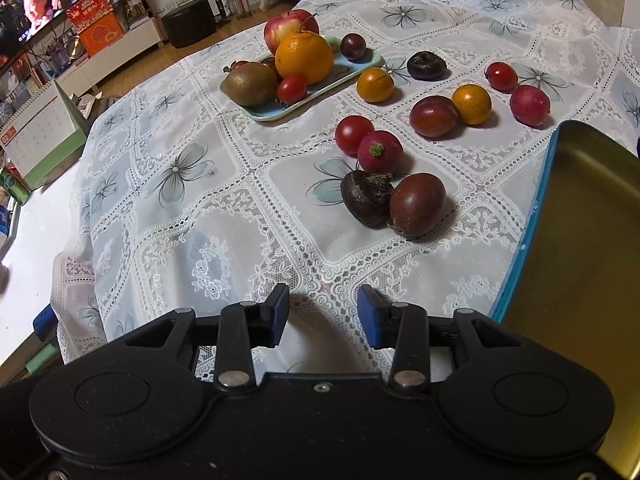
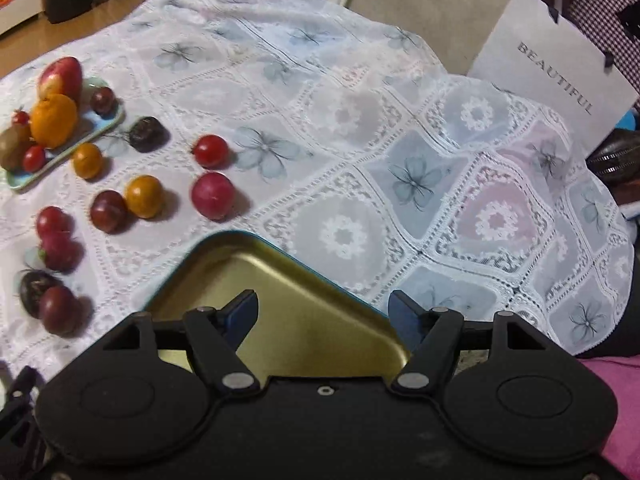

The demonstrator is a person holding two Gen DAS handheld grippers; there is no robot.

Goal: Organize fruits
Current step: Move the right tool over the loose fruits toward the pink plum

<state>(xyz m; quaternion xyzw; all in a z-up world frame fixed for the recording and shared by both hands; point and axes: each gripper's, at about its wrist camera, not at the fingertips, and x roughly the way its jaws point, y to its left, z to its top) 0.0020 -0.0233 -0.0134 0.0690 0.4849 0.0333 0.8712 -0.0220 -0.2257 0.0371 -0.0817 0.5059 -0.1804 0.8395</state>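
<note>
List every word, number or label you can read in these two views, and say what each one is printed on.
"BEAUTIFUL": on the white paper bag beside the table.
"02": on the red corner of the desk calendar; its date grid is too small to read.
Red boxes by the television: printing too blurred to read.
Television: on-screen text too small to read.
Fruit, trays and grippers: no text seen.

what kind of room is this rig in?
Likely a home living room: a TV on a low cabinet, a lace tablecloth over the table, and a desk calendar beside it.
</note>
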